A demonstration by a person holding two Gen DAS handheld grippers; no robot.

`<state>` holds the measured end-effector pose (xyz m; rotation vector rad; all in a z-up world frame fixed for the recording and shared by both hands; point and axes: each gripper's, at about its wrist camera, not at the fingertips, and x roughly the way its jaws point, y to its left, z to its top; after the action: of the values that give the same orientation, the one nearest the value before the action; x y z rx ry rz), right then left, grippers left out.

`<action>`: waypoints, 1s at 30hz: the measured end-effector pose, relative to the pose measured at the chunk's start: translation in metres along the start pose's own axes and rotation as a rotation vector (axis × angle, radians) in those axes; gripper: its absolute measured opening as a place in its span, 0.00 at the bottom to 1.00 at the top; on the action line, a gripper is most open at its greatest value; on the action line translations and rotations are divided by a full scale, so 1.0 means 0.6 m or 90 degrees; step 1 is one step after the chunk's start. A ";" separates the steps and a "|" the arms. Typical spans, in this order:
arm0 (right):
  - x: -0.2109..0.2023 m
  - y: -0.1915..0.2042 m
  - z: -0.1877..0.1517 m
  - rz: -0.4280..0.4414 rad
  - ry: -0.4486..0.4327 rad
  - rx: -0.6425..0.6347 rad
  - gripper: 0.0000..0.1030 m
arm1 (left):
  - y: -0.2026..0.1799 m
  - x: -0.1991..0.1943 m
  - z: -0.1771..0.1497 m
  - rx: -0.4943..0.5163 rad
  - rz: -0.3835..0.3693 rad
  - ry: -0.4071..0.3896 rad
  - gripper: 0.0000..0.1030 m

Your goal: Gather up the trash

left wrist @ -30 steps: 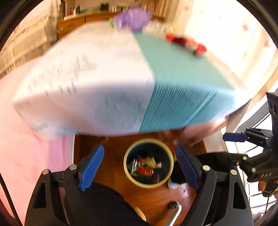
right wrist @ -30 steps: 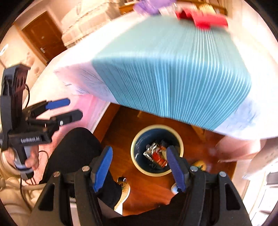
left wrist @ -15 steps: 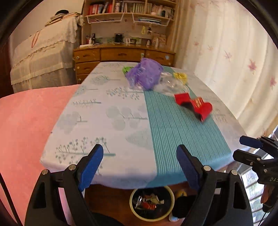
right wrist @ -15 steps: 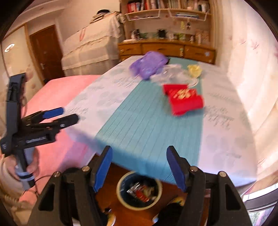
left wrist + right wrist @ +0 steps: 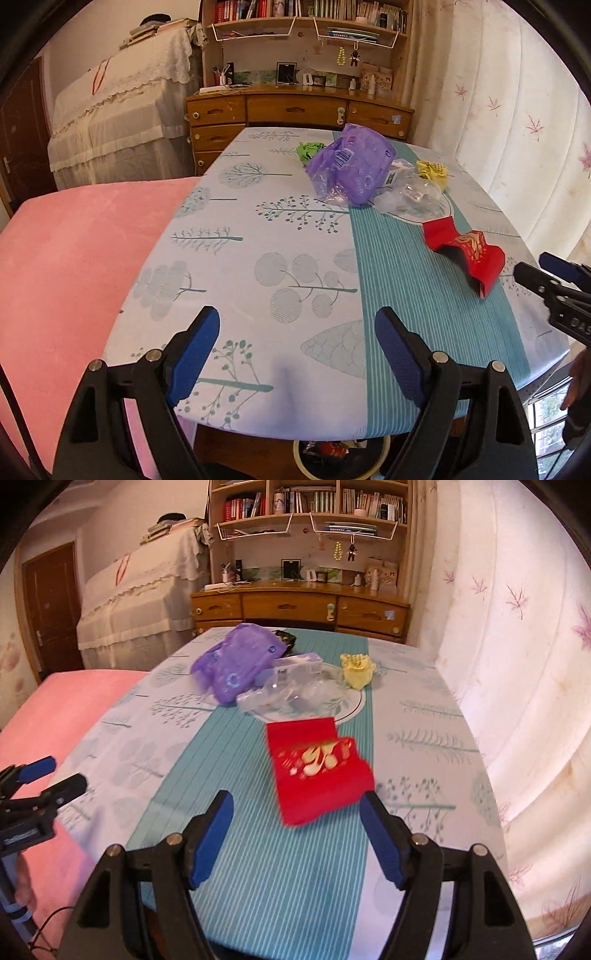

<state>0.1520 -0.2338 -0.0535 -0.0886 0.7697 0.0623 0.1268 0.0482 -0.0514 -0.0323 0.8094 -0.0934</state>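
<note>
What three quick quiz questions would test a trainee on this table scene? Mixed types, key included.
1. True or false: the right gripper is shut on the red packet.
2. Which trash piece lies nearest the right gripper's fingers? A) purple bag B) red packet C) yellow wrapper
3. Fill in: the waste bin shows under the table's near ____.

Key: 1 false, both it and the left gripper are open and empty; 2 B; 3 edge.

Home: bookshelf (image 5: 306, 14), dresser (image 5: 295, 110), curtains (image 5: 517, 110)
</note>
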 end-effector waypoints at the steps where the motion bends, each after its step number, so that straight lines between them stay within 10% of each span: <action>1: 0.007 0.002 0.003 -0.008 0.002 -0.006 0.70 | 0.000 0.001 0.001 -0.001 -0.001 -0.001 0.82; 28: 0.178 0.031 0.015 -0.208 0.063 -0.074 0.70 | 0.033 0.086 0.010 -0.043 -0.024 0.057 0.82; 30: 0.183 0.027 0.016 -0.217 0.068 -0.070 0.40 | 0.034 0.089 0.011 -0.045 -0.026 0.060 0.82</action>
<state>0.2359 -0.2141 -0.1243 -0.3289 0.8483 -0.2257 0.1696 0.0635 -0.0870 -0.1111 0.9056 -0.1049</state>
